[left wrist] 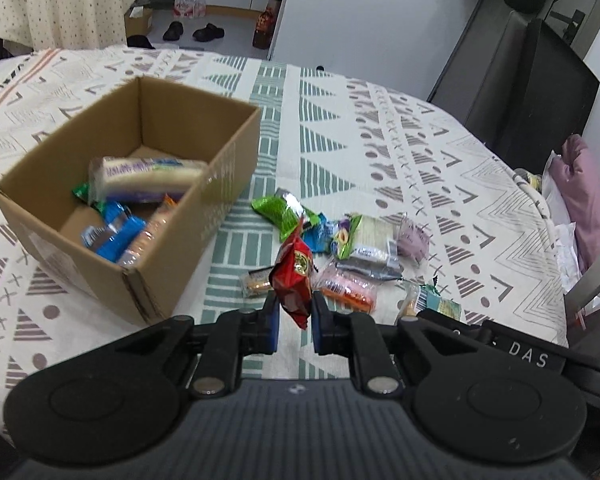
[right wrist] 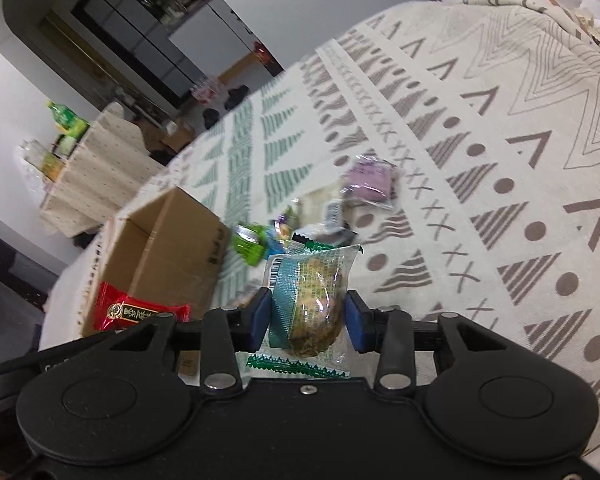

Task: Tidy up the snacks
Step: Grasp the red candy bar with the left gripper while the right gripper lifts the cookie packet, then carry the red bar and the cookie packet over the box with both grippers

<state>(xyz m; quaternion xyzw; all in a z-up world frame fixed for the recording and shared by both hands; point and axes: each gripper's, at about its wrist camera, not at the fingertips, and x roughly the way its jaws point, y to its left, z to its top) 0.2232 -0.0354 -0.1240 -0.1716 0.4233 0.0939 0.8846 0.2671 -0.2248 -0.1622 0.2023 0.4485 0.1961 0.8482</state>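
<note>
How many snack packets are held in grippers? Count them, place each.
2. The red packet is pinched in the left gripper; the teal-labelled cookie packet is clamped in the right gripper. No others appear held.

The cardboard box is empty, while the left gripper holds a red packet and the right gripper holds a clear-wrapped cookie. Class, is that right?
Not quite. The cardboard box already holds several snacks, as the left wrist view shows. The rest stands: the left gripper holds the red packet, and the right gripper holds the clear-wrapped cookie.
</note>
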